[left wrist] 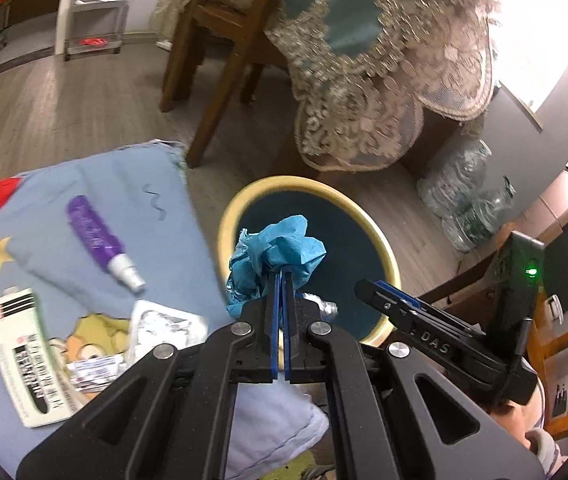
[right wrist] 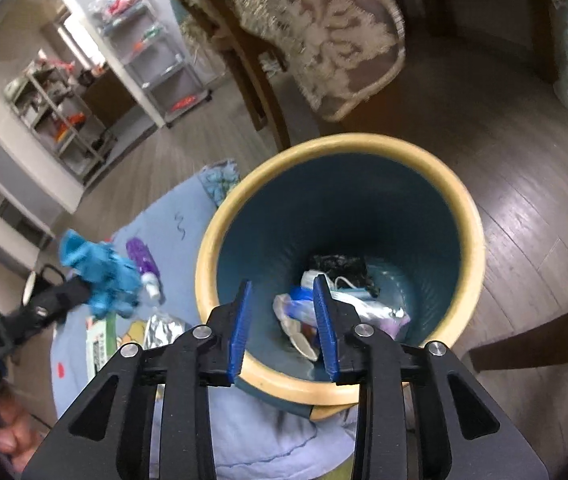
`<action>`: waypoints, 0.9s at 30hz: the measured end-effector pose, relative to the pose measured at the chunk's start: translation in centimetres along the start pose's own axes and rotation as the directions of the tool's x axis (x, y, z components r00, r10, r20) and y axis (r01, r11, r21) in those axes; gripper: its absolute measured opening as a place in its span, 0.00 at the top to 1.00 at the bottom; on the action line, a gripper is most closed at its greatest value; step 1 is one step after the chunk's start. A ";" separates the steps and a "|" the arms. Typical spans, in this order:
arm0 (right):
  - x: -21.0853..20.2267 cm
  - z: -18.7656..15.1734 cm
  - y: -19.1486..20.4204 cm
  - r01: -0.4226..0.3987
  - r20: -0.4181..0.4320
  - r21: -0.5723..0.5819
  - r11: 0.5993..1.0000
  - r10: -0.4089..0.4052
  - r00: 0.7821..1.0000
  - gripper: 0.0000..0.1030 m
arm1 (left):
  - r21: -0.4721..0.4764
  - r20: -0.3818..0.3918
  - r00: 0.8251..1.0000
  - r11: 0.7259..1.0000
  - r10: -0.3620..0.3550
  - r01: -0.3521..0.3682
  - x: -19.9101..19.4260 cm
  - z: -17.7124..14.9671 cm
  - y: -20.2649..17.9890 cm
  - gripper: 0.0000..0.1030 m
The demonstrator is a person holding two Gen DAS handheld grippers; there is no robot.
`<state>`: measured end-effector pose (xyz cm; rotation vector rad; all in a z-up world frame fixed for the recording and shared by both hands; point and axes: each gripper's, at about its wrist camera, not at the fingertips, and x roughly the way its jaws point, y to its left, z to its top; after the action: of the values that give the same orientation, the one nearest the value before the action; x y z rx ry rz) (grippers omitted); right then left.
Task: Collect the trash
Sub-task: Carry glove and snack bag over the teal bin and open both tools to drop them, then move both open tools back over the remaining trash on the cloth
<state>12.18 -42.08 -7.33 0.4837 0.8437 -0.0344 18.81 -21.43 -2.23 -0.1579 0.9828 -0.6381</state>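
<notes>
A pale blue cartoon-print cloth (left wrist: 83,208) lies spread on the wood floor, and at its edge stands a round bin (right wrist: 460,216) with a cream rim and dark teal inside, its mouth facing straight up and several wrappers and bags already heaped at its bottom. On the cloth lie a white box with black lettering (left wrist: 23,356), long axis running roughly toward and away from the left camera, and a purple spray bottle (left wrist: 99,240) on its side, white nozzle end pointing toward the bin (its label is too blurred to read). A silver foil packet (left wrist: 163,328) sits just beside the box. The left gripper (left wrist: 282,276) is clamped tight on a crumpled blue paper wad (left wrist: 279,252), held above the near-left part of the bin's rim. The right gripper (right wrist: 284,312) hangs over the bin's opening, jaws apart with nothing between them.
</notes>
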 end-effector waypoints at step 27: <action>-4.7 0.9 -0.2 -0.007 0.198 0.067 0.998 -0.006 0.980 0.47 | 0.062 -0.008 1.000 0.998 -0.011 0.012 4.3 -0.3 -0.8 0.27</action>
<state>9.61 -43.38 -3.54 0.5346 0.6485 -0.1094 19.89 -24.46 -5.16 -0.1063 0.9684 -0.6797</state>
